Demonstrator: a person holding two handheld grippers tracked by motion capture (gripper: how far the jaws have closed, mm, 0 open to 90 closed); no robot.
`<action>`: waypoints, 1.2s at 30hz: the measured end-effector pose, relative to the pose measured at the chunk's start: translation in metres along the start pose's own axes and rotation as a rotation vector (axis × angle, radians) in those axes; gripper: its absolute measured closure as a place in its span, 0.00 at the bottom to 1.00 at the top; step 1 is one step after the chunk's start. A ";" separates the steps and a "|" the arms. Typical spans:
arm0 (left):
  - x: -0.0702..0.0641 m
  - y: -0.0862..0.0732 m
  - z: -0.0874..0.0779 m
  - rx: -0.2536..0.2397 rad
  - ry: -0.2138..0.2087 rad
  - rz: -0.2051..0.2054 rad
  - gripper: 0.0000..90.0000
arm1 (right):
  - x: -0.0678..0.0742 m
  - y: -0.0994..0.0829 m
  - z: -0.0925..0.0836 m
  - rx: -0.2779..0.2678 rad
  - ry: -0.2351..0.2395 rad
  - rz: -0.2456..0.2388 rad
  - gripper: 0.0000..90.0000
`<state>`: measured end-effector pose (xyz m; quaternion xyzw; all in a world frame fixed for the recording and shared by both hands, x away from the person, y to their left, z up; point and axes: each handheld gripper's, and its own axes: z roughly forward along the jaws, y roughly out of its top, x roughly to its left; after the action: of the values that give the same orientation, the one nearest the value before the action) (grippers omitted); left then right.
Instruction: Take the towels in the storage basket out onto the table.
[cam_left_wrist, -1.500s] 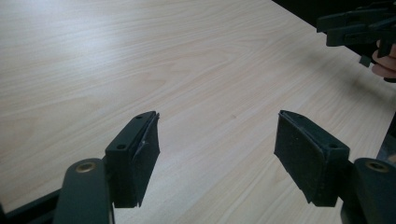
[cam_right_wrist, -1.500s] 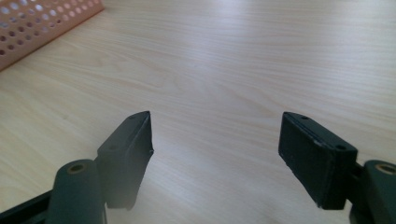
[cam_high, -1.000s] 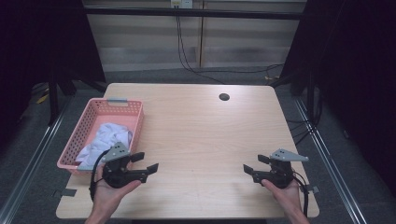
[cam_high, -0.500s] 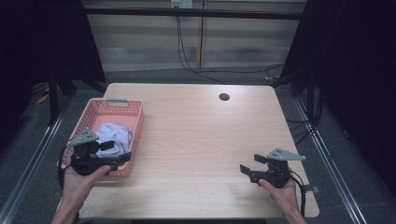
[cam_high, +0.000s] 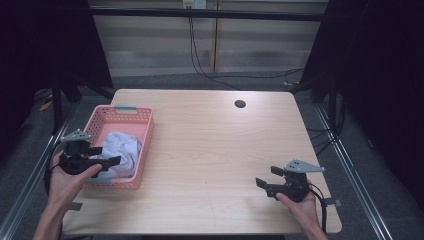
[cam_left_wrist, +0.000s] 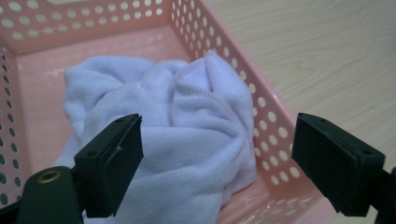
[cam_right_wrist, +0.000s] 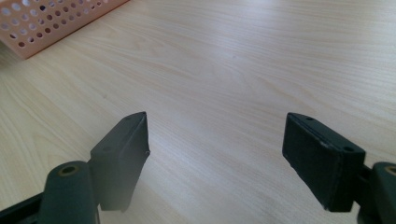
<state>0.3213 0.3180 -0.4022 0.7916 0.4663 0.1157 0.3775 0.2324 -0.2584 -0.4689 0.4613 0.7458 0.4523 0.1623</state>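
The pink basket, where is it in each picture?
High view: the pink basket sits at the table's left side, a white towel inside, the left tongs over it.
Left gripper view: its holed wall runs down the middle, around the towel.
Right gripper view: one corner shows at top left.
Shared landmark: the wooden table.

Pink basket (cam_high: 145, 120) on table (cam_high: 210, 150), left side, white cloth (cam_high: 122, 147) crumpled inside. Left gripper (cam_high: 107, 156) over basket's near-left part, jaws apart above cloth. Right gripper (cam_high: 267, 177) near table's near-right corner, jaws apart. Dark round hole (cam_high: 240, 104) far right of centre.
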 end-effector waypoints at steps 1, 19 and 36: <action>0.003 0.001 0.000 0.011 0.000 0.017 0.18 | 0.000 0.000 0.001 0.004 0.002 -0.003 0.26; 0.038 0.013 0.037 0.203 -0.021 -0.037 0.18 | 0.002 -0.001 0.003 -0.002 0.043 -0.018 0.25; 0.033 0.021 0.076 0.452 0.049 0.001 0.00 | 0.000 -0.003 0.005 0.021 0.079 -0.009 0.23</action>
<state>0.3937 0.3022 -0.4457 0.8532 0.4891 0.0275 0.1788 0.2345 -0.2565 -0.4739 0.4412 0.7584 0.4618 0.1298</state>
